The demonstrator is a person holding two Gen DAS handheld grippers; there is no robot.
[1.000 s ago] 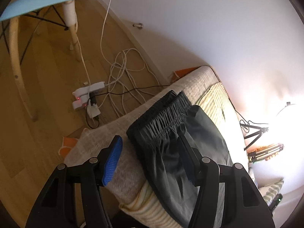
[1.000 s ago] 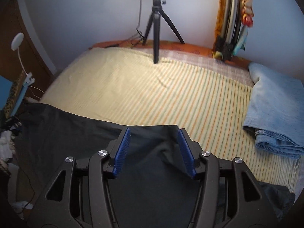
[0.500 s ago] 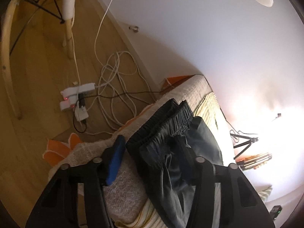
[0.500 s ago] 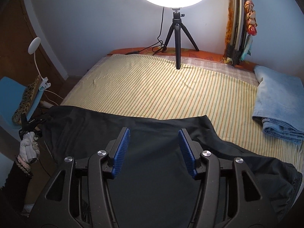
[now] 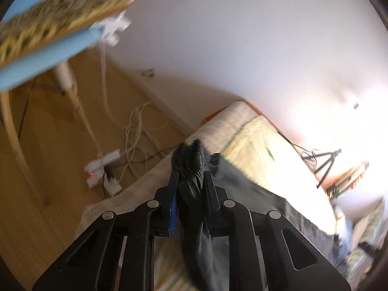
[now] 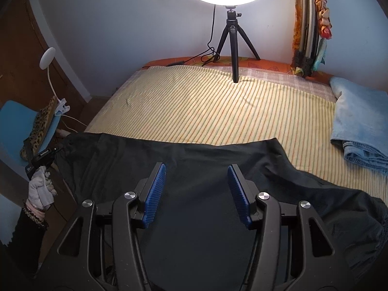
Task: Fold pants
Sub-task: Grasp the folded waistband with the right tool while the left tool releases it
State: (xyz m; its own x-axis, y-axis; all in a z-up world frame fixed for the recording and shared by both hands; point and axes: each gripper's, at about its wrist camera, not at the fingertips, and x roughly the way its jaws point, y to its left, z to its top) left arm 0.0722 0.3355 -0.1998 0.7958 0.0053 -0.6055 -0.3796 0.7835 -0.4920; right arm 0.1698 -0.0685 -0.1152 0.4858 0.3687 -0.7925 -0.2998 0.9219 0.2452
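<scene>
Two grippers: your left gripper (image 5: 190, 179) has just been closing and pinches the pants (image 6: 194, 160) waistband, right gripper (image 6: 196, 191) spread above them.

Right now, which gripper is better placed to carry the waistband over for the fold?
Left. The left gripper has just closed on the black pants at their waistband; the right gripper hovers open above them, gripping nothing.

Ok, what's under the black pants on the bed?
The striped sheet shows beyond the pants and runs under their far edge. Whatever else lies beneath is covered by the fabric.
</scene>
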